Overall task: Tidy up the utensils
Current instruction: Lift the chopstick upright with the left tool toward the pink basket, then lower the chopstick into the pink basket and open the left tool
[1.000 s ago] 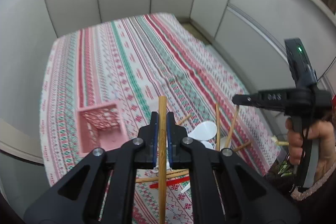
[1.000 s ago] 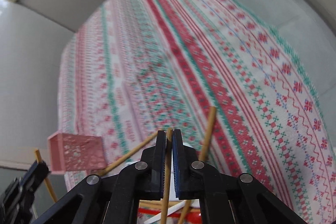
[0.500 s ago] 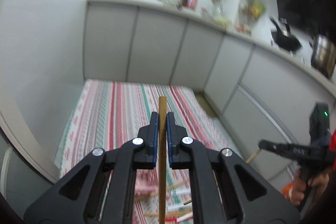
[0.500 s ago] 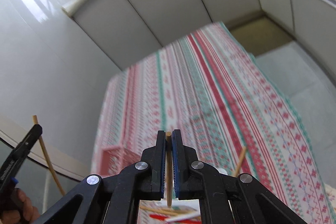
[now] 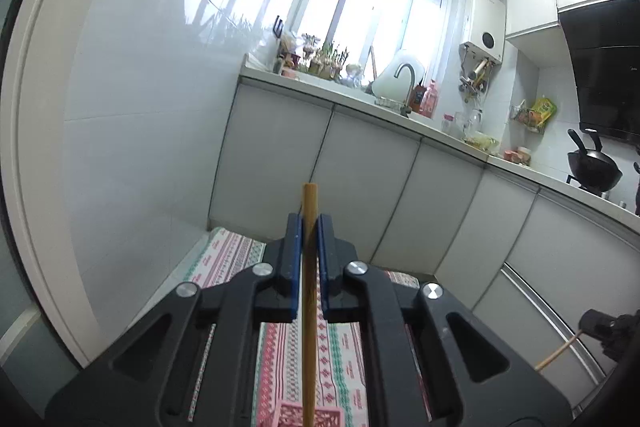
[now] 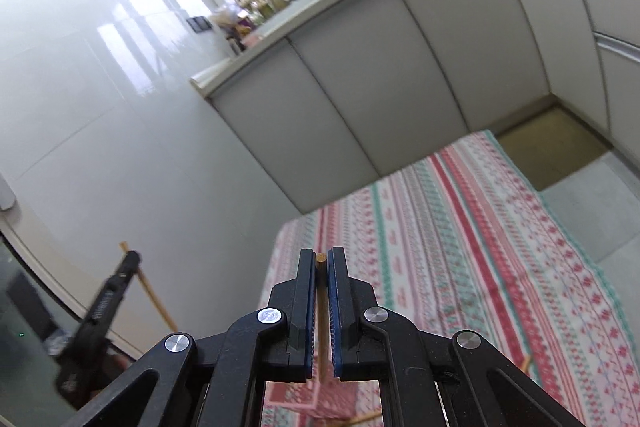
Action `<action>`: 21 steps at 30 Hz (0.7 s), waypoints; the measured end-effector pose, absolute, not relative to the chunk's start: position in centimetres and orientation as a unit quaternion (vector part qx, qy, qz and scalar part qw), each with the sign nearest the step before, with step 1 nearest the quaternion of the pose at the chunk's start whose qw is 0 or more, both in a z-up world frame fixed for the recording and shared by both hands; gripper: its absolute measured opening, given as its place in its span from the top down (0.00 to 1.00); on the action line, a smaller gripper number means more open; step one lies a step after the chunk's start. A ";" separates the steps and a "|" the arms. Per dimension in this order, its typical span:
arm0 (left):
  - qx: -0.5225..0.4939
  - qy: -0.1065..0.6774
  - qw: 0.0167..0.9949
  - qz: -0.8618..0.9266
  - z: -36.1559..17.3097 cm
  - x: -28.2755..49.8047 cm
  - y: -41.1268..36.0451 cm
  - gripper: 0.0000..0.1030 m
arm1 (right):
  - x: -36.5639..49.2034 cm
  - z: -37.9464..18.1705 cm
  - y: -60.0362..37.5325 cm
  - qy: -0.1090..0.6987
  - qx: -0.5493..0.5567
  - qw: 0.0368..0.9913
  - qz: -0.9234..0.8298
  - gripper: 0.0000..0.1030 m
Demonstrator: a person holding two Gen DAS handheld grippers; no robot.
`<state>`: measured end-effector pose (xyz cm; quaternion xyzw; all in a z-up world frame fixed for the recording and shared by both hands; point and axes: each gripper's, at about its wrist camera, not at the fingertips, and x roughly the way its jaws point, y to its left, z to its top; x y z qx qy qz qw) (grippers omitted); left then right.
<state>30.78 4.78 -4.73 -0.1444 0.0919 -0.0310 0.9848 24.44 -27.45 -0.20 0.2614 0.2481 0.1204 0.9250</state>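
Observation:
My left gripper [image 5: 309, 223] is shut on a wooden chopstick [image 5: 309, 307] that runs upright between its pads, tip above them. Below it a bit of the pink lattice basket [image 5: 288, 415] shows at the frame's bottom. My right gripper [image 6: 320, 259] is shut on a second wooden chopstick [image 6: 321, 311], end level with the fingertips. The pink basket [image 6: 308, 401] lies under its jaws. The left gripper [image 6: 104, 307] with its chopstick shows at the left of the right wrist view. The right gripper [image 5: 608, 327] with its chopstick shows at the right edge of the left wrist view.
A striped red, green and white cloth [image 6: 460, 247] covers the table. Grey cabinets [image 5: 360, 179] and a counter with a sink tap [image 5: 404, 75] stand behind it. A white tiled wall [image 5: 140, 107] is on the left. A wok [image 5: 592, 171] sits far right.
Both grippers have lifted and tilted up with their chopsticks. The table, loose chopsticks and white spoons have dropped out of view; the kitchen wall, window and counter now fill the frames.

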 end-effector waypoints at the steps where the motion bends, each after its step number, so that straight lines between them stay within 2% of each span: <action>1: -0.143 0.088 0.985 -0.030 -5.0 31.0 4.7 0.92 | 24.4 -0.1 -27.3 0.247 0.261 0.925 0.124 0.95; 8: -0.105 0.083 0.990 -0.036 -7.5 32.6 3.6 0.92 | 26.3 -1.8 -24.7 0.266 0.250 0.919 0.151 0.95; 21: -0.074 0.163 0.981 -0.077 -10.5 33.8 3.4 0.92 | 29.1 -6.0 -20.1 0.312 0.190 0.918 0.152 0.95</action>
